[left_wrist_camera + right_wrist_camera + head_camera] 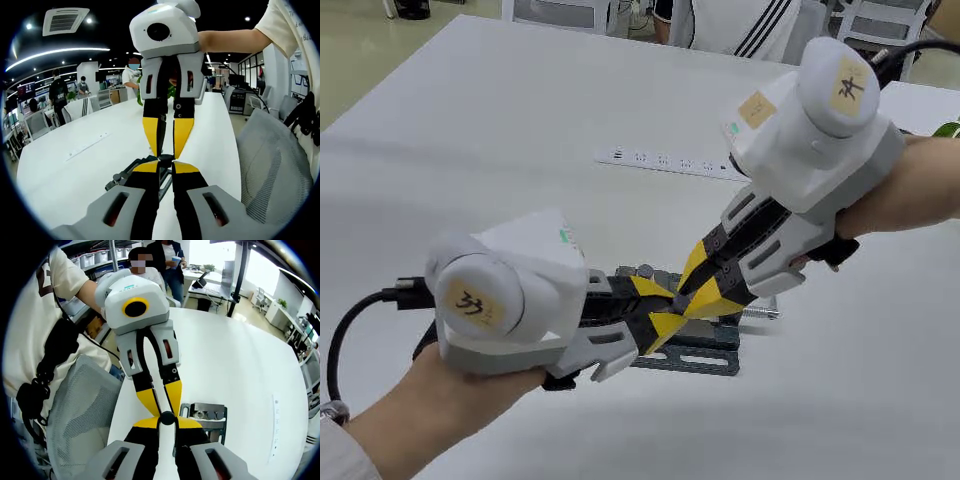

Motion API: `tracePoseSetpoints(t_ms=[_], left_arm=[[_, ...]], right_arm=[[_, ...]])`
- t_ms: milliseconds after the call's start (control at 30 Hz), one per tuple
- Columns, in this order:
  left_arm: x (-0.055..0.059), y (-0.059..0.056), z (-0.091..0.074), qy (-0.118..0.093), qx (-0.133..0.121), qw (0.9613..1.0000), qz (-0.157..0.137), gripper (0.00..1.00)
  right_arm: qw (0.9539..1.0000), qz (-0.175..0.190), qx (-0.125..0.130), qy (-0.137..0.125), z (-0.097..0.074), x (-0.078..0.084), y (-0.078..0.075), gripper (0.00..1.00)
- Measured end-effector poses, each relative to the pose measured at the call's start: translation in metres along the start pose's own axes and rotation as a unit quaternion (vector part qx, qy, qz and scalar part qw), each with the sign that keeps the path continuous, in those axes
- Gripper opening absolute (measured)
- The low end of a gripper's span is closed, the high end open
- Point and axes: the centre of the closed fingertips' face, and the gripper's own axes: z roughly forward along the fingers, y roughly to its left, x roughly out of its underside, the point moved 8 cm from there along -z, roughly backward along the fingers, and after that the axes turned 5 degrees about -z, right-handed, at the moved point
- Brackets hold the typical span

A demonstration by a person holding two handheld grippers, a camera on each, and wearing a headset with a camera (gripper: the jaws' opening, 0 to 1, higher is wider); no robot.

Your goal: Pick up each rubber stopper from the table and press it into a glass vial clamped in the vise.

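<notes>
A small dark rubber stopper [167, 417] sits pinched where both grippers' yellow tips meet, just above the black vise [705, 355]. My left gripper [670, 305] comes in from the lower left, its tips closed against the stopper. From the upper right my right gripper [685, 298] angles down, shut on the same stopper [165, 159]. In the right gripper view the vise [205, 412] lies just right of the tips, with small glassy shapes in its jaws that are too blurred to tell. The vise [125, 175] also lies low and left of the tips in the left gripper view.
A white power strip [670, 160] lies on the white table [500, 130] beyond the vise. A grey mesh chair [275, 170] stands at the table's edge. People stand and sit at the far end of the room.
</notes>
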Motion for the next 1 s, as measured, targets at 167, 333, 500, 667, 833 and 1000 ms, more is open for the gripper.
tracePoseSetpoints(t_ms=[167,333,500,667,833,1000], left_arm=[[0.002,-0.001,0.001,0.003,0.000,1.0000,-0.007,0.09],[0.010,0.005,-0.001,0.022,-0.014,0.9996,-0.011,0.25],[0.025,0.011,-0.006,0.049,-0.031,0.9980,-0.025,0.42],[0.043,0.022,-0.013,0.069,-0.048,0.9958,-0.036,0.57],[0.054,0.026,-0.018,0.093,-0.060,0.9928,-0.046,0.71],[0.064,0.028,-0.024,0.116,-0.064,0.9897,-0.054,0.83]], right_arm=[[1.0000,-0.001,-0.005,0.006,0.002,0.002,0.000,0.06],[0.9999,0.001,-0.005,0.014,0.004,0.006,-0.003,0.06],[0.9997,0.000,-0.005,0.022,0.007,0.009,-0.006,0.06],[0.9996,-0.002,-0.006,0.028,0.009,0.011,-0.009,0.06],[0.9989,-0.012,-0.006,0.045,0.013,0.013,-0.015,0.06],[0.9971,-0.031,-0.010,0.069,0.017,0.016,-0.024,0.06]])
